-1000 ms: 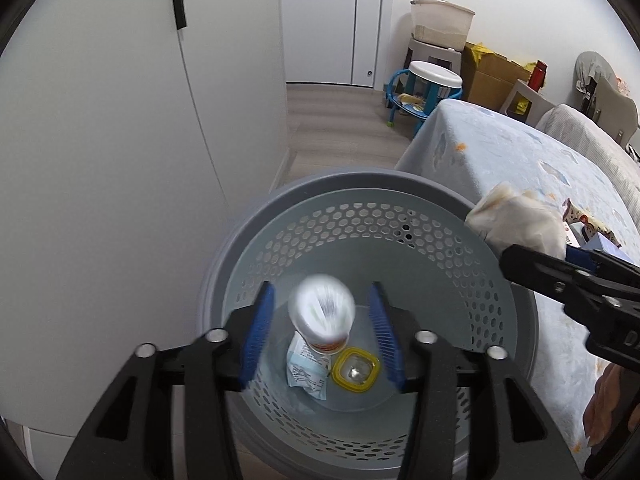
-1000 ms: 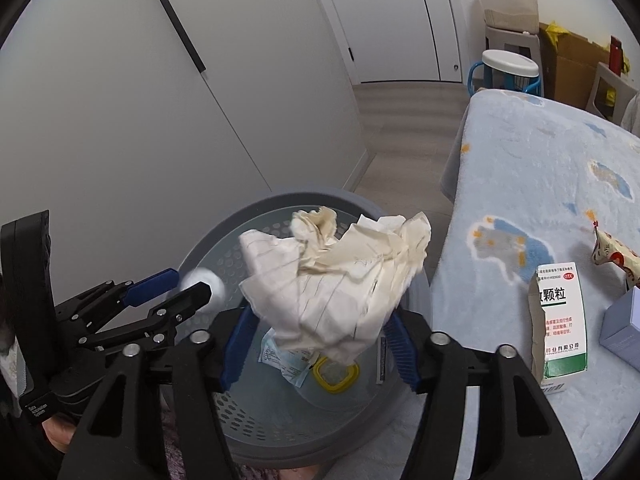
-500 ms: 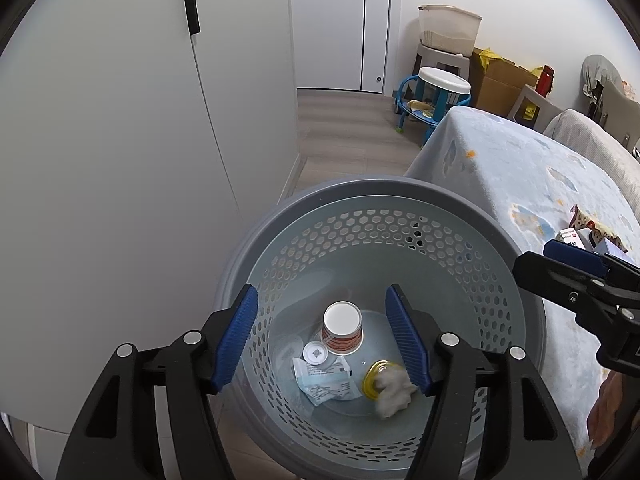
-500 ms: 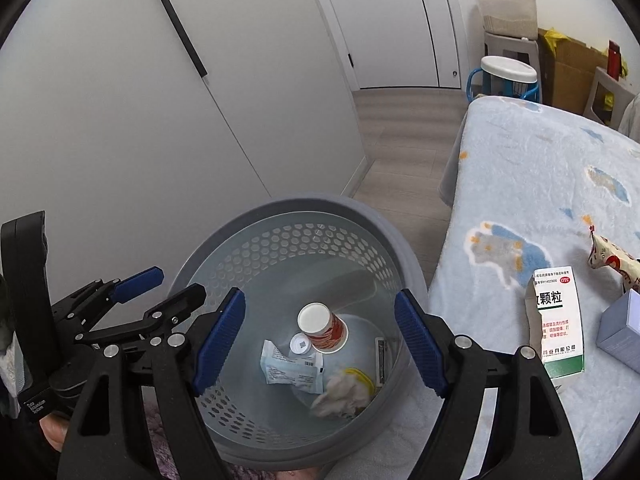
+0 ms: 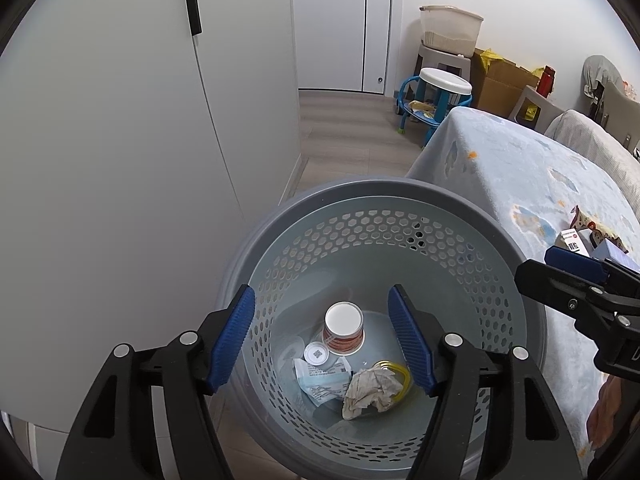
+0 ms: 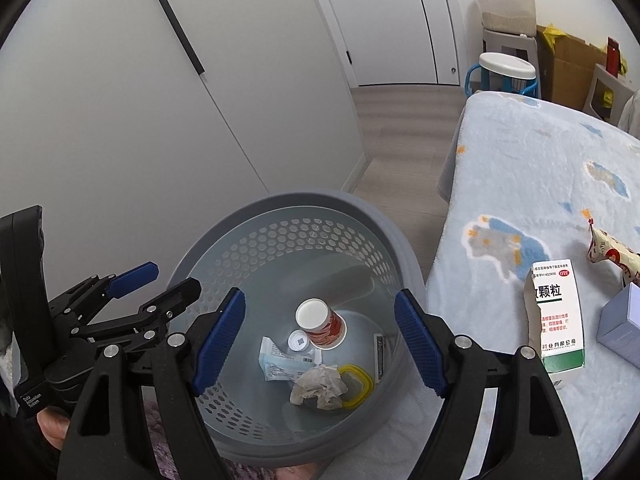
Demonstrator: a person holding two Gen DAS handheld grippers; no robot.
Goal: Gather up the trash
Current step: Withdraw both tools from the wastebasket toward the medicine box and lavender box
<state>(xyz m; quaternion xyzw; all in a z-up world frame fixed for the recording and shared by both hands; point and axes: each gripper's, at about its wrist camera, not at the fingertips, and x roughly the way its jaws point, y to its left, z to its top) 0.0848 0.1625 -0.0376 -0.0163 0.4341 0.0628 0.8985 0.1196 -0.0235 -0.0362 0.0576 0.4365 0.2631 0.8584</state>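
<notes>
A grey perforated bin (image 5: pixel 380 188) (image 6: pixel 312 200) stands on the floor between a wardrobe and a bed. At its bottom lie a red-and-white paper cup (image 5: pixel 344 328) (image 6: pixel 320 322), a crumpled tissue (image 5: pixel 372 388) (image 6: pixel 320 384), a small white cap (image 5: pixel 316 354), a printed wrapper (image 5: pixel 320 380) and a yellow-rimmed lid (image 6: pixel 358 384). My left gripper (image 5: pixel 321 291) (image 6: pixel 160 280) hovers over the bin; its jaws are opening with nothing between them. My right gripper (image 6: pixel 320 294) (image 5: pixel 560 264) hangs open above the bin, also holding nothing.
On the patterned blanket of the bed (image 6: pixel 540 168) lie a white-and-green medicine box (image 6: pixel 556 320), a snack wrapper (image 6: pixel 608 250) and a pale blue box (image 6: pixel 622 324). A white wardrobe (image 5: pixel 120 120) stands left. A stool (image 5: pixel 440 84) and cartons stand beyond.
The left gripper let go of the paper cup and the right gripper let go of the tissue wad; both fell to the bin's bottom. Both pairs of jaws stand wider.
</notes>
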